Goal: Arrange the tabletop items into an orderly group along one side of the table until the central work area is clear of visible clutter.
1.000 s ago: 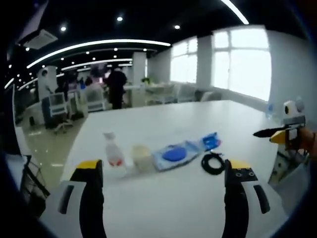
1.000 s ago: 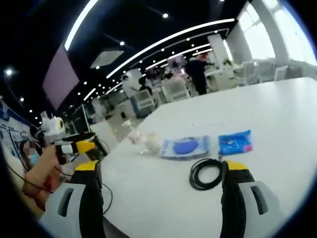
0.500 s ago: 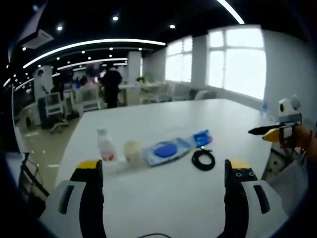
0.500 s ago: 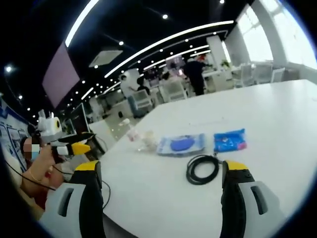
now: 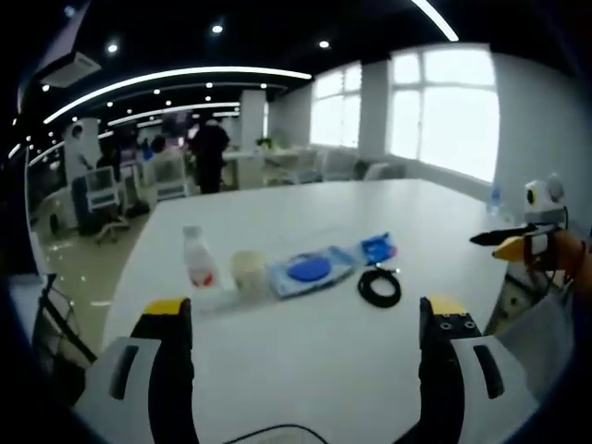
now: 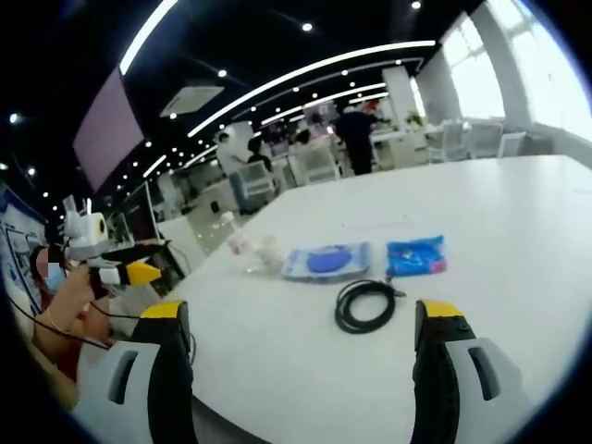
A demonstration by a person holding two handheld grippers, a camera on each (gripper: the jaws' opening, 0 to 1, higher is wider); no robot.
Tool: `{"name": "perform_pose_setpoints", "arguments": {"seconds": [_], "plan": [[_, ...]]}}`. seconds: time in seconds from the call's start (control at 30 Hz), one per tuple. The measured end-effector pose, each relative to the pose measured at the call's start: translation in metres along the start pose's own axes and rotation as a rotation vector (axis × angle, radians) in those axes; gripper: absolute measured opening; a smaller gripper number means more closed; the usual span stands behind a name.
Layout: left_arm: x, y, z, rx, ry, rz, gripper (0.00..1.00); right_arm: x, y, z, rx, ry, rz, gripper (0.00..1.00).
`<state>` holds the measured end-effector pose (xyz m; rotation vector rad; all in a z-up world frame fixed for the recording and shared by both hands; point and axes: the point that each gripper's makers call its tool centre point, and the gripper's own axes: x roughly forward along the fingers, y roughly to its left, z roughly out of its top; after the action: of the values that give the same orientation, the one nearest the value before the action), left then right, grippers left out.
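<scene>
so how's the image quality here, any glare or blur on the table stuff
Left gripper view: the windows are blown out white, and the bottle and cup look soft; fisheye bends the ceiling light strips. Right gripper view: the black cable coil and blue packet read clearly on the white table, with washed-out window glare at the upper right.

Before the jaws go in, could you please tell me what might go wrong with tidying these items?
The bottle stands upright close beside the cup; reaching for either could topple the other. The wipes pack and the blue packet lie flat on the table, so open jaws may slide them instead of gripping. The cable is a loose coil and may unwind when lifted.
</scene>
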<state>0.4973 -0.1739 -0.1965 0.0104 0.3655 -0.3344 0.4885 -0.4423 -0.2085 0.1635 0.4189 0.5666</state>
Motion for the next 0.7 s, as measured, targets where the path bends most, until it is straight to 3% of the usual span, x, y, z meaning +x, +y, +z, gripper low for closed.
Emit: {"name": "perform_pose_setpoints", "arguments": {"seconds": [0.7], "plan": [[-0.003, 0.007, -0.014, -0.038, 0.042, 0.014, 0.99, 0.006, -0.008, -0.004, -0.037, 0.032, -0.015, 0.99]]}}
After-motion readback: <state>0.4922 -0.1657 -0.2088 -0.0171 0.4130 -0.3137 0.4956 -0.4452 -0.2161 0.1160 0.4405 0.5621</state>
